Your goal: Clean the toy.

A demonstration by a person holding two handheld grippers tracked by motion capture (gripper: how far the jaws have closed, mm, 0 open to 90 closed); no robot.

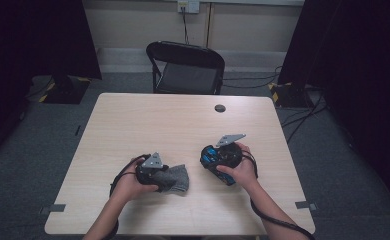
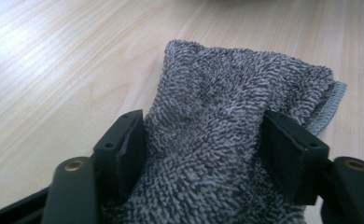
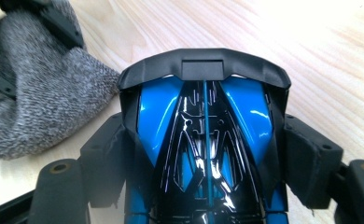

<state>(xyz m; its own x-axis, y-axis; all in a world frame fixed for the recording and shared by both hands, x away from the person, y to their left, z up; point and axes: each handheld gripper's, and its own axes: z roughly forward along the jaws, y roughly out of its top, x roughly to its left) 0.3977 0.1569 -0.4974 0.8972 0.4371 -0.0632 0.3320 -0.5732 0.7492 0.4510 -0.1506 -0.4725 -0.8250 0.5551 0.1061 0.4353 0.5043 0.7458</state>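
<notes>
Grey looped terry fills the left gripper [image 2: 203, 154] view: a folded cloth [image 2: 236, 107] with a pale stitched hem at one edge, lying on the wooden table [image 1: 148, 120] near its front, both black jaws pressing into its sides. Just right of it, the right gripper [image 3: 203, 154] pinches a glossy blue-and-black toy car [image 3: 203, 135] by its flanks, its dark matte spoiler pointing away from the camera.
</notes>
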